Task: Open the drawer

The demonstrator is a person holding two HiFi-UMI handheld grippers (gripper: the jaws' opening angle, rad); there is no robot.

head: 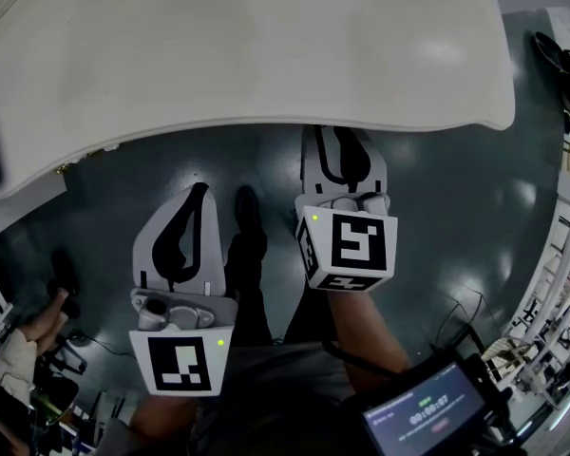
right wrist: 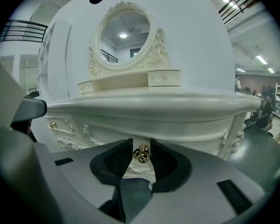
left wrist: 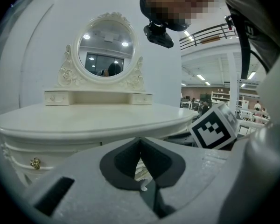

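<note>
The white dressing table (head: 266, 46) fills the top of the head view, and its carved drawer front (right wrist: 182, 125) faces the right gripper view. A small gold drawer knob (right wrist: 141, 153) sits between the dark pads of my right gripper (right wrist: 141, 146), and both pads touch it. In the head view my right gripper (head: 340, 133) reaches under the table's edge, which hides its tips. My left gripper (head: 201, 190) hangs back from the table to the left. Its jaws (left wrist: 140, 141) meet at the tips with nothing between them.
An oval mirror (right wrist: 123, 36) with two small drawers (right wrist: 164, 77) stands on the tabletop. Another gold knob (left wrist: 35, 163) is on the table's left side. A person (head: 19, 340) is at the left on the grey floor, and a screen device (head: 423, 411) is near my right arm.
</note>
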